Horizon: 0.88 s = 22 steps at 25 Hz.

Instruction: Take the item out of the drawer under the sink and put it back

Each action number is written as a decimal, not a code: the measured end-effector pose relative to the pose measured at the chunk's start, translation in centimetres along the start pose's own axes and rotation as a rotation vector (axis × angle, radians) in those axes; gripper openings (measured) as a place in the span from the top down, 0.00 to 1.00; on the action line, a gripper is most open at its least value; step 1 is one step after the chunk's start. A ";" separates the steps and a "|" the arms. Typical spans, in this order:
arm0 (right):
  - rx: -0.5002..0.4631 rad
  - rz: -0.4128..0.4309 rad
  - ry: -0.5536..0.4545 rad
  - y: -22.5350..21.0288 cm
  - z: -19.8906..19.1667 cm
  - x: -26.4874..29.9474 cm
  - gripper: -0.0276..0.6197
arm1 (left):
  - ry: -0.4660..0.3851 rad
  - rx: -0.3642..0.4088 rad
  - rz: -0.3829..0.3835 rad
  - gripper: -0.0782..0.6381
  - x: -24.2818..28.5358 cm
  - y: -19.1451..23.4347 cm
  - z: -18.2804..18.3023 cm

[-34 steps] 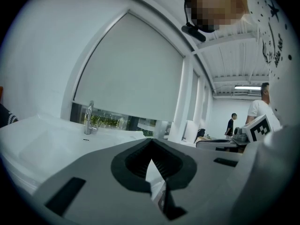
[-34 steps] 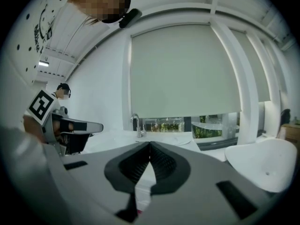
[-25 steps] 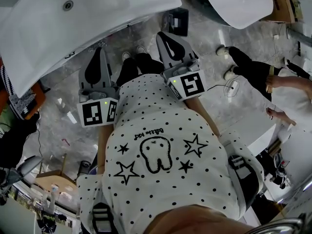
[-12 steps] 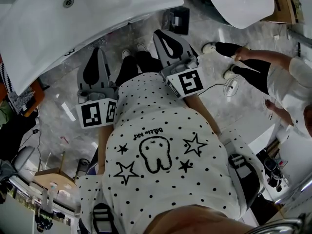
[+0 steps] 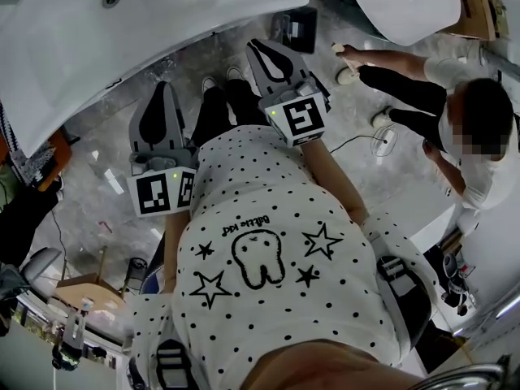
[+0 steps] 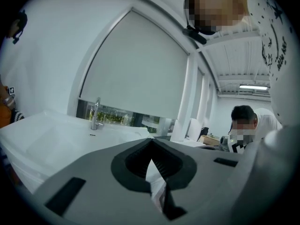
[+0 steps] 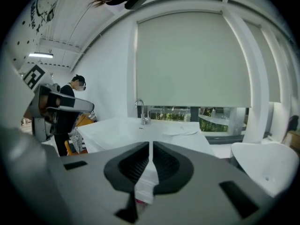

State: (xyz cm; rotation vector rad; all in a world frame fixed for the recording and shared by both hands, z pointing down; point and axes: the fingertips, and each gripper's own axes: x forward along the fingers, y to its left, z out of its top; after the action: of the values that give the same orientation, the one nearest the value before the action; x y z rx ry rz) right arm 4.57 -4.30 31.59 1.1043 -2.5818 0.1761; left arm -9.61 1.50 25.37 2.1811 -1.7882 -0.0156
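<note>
Both of your grippers are clenched on nothing. The left gripper (image 6: 151, 142) and the right gripper (image 7: 150, 148) each show their jaws pressed together, with no object between. The sink (image 5: 162, 23) stands straight ahead of them. The drawer under it and the item are not visible in any view. I judge the item is inside, lower than where the grippers point. The drawer front probably runs along the sink's near edge, across your reach. In the head view the right gripper is nearer to that edge, so it suits the reach down.
</note>
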 end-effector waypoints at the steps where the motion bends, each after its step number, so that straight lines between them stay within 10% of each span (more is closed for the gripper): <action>1: 0.002 0.000 0.010 0.0 -0.5 0.3 0.93 | 0.004 0.000 0.003 0.90 -0.1 0.0 -0.2; 4: 0.019 0.009 0.053 -0.2 -2.6 1.4 0.81 | 0.014 -0.003 0.012 0.90 -0.1 0.2 -0.8; 22: 0.202 0.026 0.333 -2.2 -17.0 10.1 0.78 | 0.095 -0.034 0.010 0.90 1.6 0.2 -4.9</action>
State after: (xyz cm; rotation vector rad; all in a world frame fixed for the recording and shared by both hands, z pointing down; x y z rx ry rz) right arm 3.83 -8.67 50.96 1.0092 -2.3166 0.5867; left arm -8.41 1.07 30.42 2.1125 -1.7345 0.0588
